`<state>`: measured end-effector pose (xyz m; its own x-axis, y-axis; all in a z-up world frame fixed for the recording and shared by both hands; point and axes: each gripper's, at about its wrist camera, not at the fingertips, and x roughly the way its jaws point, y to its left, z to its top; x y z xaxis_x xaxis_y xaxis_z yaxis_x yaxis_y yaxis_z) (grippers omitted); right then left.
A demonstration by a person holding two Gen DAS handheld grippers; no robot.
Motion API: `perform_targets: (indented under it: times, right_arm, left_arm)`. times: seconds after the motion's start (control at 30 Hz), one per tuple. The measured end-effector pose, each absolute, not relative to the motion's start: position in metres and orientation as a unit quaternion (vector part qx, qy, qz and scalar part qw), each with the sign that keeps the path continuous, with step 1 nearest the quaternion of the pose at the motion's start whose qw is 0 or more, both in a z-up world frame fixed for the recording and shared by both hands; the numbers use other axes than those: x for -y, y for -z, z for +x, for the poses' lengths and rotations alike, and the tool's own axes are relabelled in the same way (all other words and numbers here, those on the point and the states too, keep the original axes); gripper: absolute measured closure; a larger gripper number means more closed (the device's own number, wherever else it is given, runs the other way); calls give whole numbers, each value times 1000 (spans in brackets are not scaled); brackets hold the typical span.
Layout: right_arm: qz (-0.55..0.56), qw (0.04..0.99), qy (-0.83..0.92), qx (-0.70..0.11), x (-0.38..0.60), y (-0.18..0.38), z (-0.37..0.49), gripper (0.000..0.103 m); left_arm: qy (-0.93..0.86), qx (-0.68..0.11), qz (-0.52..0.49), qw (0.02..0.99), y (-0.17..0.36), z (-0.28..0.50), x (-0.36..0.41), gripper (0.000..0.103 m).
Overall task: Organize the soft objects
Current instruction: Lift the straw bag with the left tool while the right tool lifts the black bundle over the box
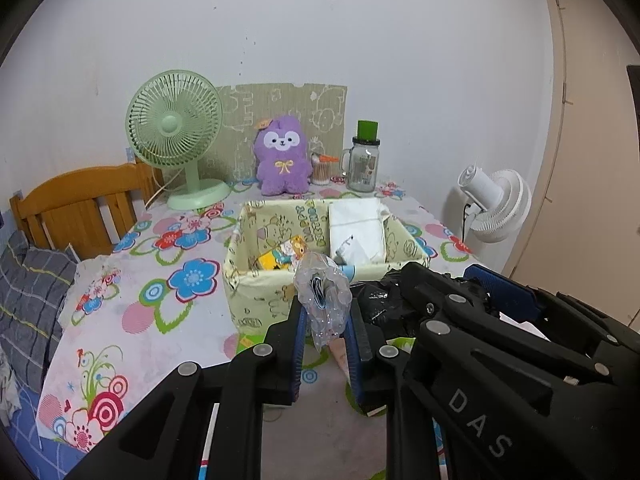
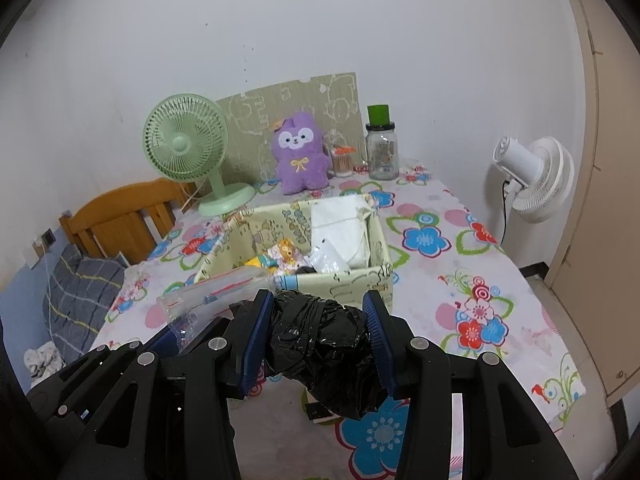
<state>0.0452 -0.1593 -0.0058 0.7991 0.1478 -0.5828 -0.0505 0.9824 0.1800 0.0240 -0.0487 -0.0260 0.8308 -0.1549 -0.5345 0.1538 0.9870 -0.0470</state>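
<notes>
**Inspector:** Report the left gripper [image 1: 325, 316].

**Assistant:** Its jaws are pressed together on a crumpled clear plastic bag [image 1: 322, 294], which sticks up from between the blue pads. The bag hangs above the bench [image 1: 132, 280], just short of the near wall of the pale yellow fabric storage box with cartoon print [image 1: 256, 292].

**Inspector:** And the right gripper [image 2: 318, 330]?

**Assistant:** Its jaws are part-spread and pinching a wadded black plastic bag [image 2: 320, 344]; both pads press into its sides. The wad is off the floral tablecloth, in front of the same box, and just beside the clear bag.

**Inspector:** Contents of the box?

**Assistant:** A folded white cloth bundle [image 1: 356, 224] on the right side, and a small yellow cartoon-printed packet [image 1: 280, 256] on the left, lying on the bottom.

**Inspector:** The back of the bench?

**Assistant:** A pale green desk fan [image 1: 176, 136], a purple plush toy with a yellow bow [image 1: 282, 156], a pot of cotton swabs [image 1: 320, 170], and a glass jar mug with a green cap [image 1: 364, 160], all against a cardboard sheet. A white floor fan [image 2: 532, 178] stands off the bench to the right.
</notes>
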Motion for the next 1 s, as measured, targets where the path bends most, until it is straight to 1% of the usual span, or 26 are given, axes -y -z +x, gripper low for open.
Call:
perform_targets:
  times: [1.0]
  right_arm:
    - [80, 954, -56, -284, 159, -31, 73, 53]
  left_arm:
    - [78, -250, 2, 965, -12, 48, 48, 86]
